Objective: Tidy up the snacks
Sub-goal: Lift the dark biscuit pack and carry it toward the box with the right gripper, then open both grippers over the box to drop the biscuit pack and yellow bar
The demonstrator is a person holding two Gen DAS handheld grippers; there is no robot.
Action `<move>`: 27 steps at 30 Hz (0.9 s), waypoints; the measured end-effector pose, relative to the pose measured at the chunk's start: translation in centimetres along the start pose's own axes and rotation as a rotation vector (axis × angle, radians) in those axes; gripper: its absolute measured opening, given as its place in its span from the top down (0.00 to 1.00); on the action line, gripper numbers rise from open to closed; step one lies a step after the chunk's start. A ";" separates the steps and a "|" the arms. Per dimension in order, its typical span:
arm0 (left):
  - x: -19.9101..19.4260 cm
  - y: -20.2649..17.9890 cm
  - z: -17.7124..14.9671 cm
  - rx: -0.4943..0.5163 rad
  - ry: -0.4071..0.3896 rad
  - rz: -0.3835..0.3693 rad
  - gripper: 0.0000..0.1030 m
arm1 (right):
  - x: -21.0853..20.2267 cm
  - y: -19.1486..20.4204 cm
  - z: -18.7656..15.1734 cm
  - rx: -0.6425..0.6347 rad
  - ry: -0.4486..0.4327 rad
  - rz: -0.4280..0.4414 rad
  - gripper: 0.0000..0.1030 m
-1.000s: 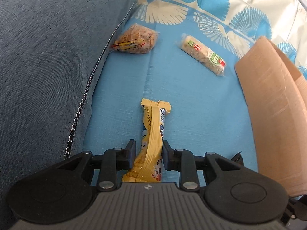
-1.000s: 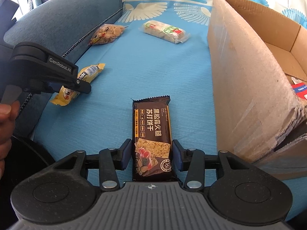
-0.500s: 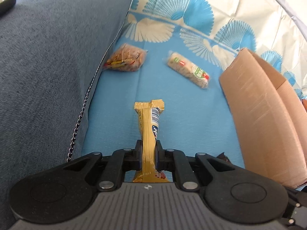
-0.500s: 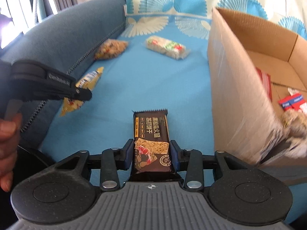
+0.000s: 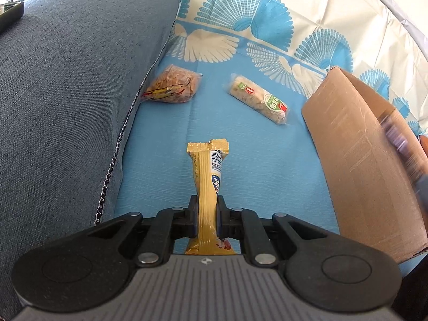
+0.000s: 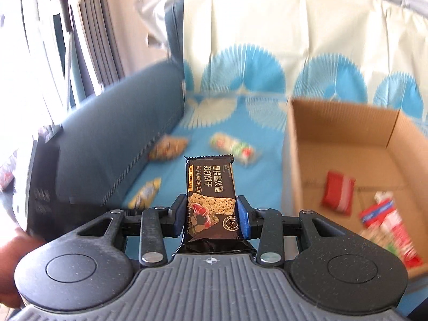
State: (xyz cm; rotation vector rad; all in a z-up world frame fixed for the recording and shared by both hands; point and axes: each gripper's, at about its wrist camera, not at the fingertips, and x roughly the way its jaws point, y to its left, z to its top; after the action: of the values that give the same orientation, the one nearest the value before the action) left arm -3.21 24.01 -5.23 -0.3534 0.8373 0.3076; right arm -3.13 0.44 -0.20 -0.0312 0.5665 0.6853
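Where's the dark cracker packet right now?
In the right wrist view the dark cracker packet is clamped in the right gripper, up off the blue sofa cover, just left of the open cardboard box.

Both handheld tools are looking alike from where I stand. The left gripper [image 5: 208,215] is showing a grey ribbed housing, 2 round black lobes with pressed discs, black linkage bars with 2 silver rivets and smaller screws. The right gripper [image 6: 211,215] is wearing the same build, its fingers [image 6: 244,218] carrying blue pads. A bare hand [image 6: 12,267] is showing at the edge, blurred.
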 end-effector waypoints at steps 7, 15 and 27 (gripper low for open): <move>-0.5 -0.2 -0.1 0.010 -0.019 -0.002 0.88 | -5.0 -5.5 4.4 0.055 -0.142 -0.063 0.60; -2.3 -0.4 -0.9 0.010 -0.081 -0.027 0.88 | -9.6 -14.9 6.1 0.112 -0.273 -0.246 0.60; -4.8 -3.6 -2.5 0.105 -0.171 0.005 0.88 | -11.1 -18.6 3.2 0.167 -0.294 -0.166 0.60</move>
State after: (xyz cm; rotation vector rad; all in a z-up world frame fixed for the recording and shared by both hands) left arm -6.44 19.10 -2.49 -0.2231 0.6840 0.2929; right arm 2.68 -19.98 5.23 0.1747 0.3315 0.4686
